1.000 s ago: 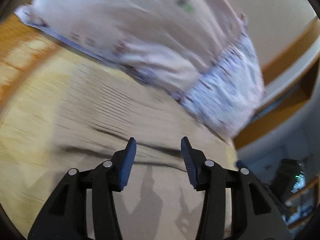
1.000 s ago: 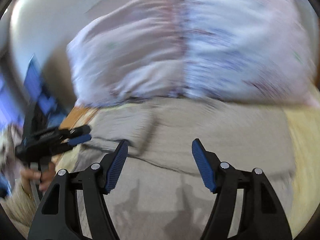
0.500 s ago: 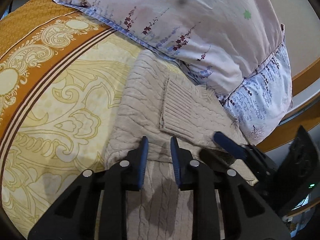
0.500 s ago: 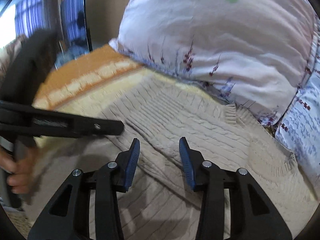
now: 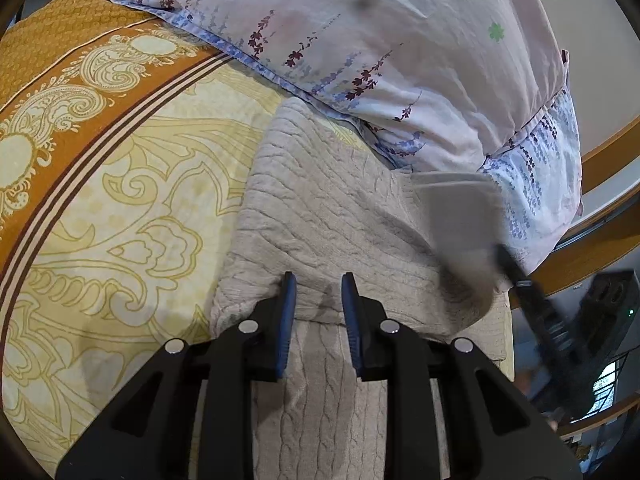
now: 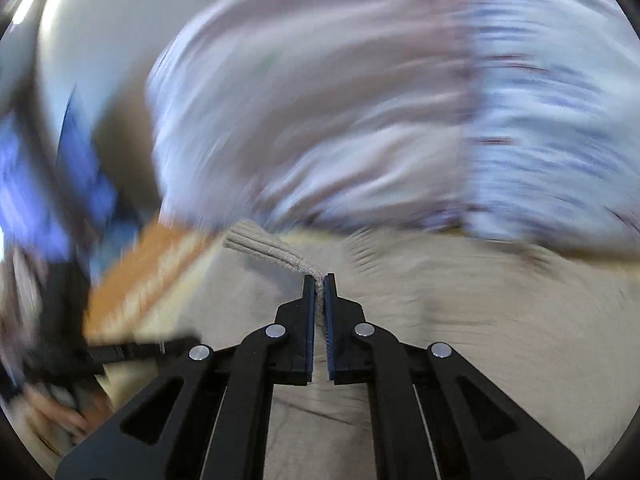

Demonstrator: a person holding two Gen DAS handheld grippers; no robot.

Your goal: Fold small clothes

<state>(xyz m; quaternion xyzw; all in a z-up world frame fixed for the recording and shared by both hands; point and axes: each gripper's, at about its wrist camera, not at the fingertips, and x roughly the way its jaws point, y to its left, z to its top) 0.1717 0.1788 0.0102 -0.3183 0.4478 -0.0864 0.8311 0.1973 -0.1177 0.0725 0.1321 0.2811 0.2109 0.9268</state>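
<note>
A beige cable-knit sweater (image 5: 320,200) lies on the bed below the pillows. My left gripper (image 5: 316,292) rests on its near folded edge, jaws narrow, with a ridge of the knit pinched between the blue pads. My right gripper (image 6: 319,280) is shut on the sweater's ribbed sleeve cuff (image 6: 264,246), which sticks out up and to the left of the fingertips. In the left wrist view that sleeve (image 5: 460,220) is a lifted grey blur at the right, with the right gripper (image 5: 516,276) behind it. The right wrist view is heavily blurred.
Two floral pillows (image 5: 380,40) (image 5: 540,168) lie just beyond the sweater. A yellow and orange patterned sheet (image 5: 120,184) covers the bed to the left. A wooden bed frame (image 5: 608,148) curves at the right. A hand (image 6: 52,412) holds the left gripper.
The right gripper closed on the sleeve cuff and swung it up off the sweater. The left gripper came down onto the sweater's edge, narrowed, then held still.
</note>
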